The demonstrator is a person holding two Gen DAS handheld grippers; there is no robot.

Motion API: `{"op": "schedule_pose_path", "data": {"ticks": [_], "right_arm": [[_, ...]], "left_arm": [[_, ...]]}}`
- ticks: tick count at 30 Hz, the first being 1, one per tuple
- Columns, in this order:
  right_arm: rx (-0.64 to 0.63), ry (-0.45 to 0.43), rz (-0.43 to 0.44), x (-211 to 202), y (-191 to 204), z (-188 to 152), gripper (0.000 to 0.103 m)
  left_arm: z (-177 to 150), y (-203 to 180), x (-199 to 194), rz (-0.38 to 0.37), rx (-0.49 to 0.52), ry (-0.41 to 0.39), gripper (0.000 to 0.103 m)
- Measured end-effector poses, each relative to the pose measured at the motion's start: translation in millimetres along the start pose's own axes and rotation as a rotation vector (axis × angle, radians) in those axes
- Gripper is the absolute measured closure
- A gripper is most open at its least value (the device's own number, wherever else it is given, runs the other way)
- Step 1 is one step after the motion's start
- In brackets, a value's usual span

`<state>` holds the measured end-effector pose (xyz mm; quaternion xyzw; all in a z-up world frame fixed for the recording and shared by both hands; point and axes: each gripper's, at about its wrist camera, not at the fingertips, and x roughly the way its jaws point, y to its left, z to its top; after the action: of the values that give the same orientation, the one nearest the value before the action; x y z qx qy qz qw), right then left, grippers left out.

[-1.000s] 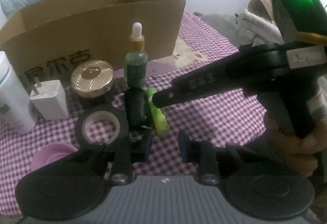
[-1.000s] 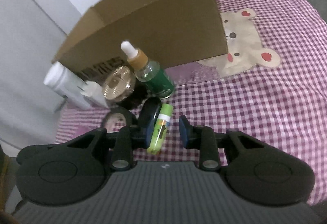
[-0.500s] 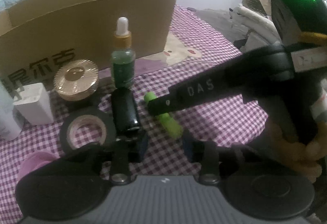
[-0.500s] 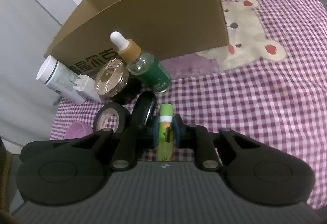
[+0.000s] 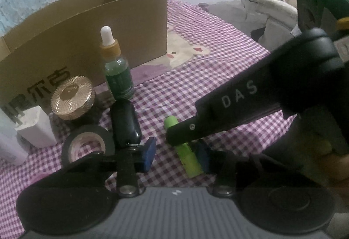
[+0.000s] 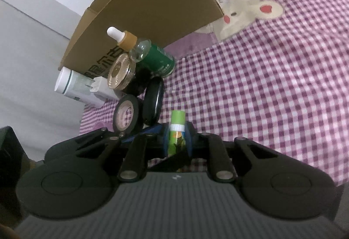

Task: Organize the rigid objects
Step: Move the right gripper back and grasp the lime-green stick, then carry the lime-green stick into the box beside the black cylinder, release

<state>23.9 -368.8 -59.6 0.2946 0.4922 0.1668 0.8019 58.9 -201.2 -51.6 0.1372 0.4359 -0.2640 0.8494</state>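
Pick-up step in hand: right gripper clamped on the green tube, fingers narrow around its middle, the tube low over the checked cloth, a little in front of the cardboard box. Left gripper beside the same tube, fingers partly apart after just closing a little, nothing pinched between them. Next, judging by the task: lift the tube clear and carry it over the box's near wall, high enough to pass the rim. In the way before the box: dropper bottle upright, gold-lidded jar, black case, tape roll, white adapter, white bottle. Left gripper close enough to get bumped.
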Motion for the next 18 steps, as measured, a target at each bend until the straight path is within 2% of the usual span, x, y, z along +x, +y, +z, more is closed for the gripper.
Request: {"op": "schedule_pose_path", "data": {"ticks": [2, 6, 10, 18], "right_arm": [[0.021, 0.001, 0.025, -0.4, -4.3, 0.9, 0.089], [0.058, -0.001, 0.063, -1.3, -11.2, 1.9, 0.089], [0.052, -0.006, 0.062, -4.6, -11.3, 1.2, 0.088], [0.043, -0.021, 0.062, -10.7, -3.2, -4.8, 0.086]], "left_arm": [[0.4, -2.0, -0.4, -0.007, -0.003, -0.001, 0.073], [-1.0, -3.7, -3.7, 0.008, -0.01, -0.002, 0.079], [-3.1, -2.4, -6.4, 0.013, -0.02, -0.006, 0.084], [-8.5, -1.3, -21.9, 0.013, -0.042, -0.027, 0.086]]}}
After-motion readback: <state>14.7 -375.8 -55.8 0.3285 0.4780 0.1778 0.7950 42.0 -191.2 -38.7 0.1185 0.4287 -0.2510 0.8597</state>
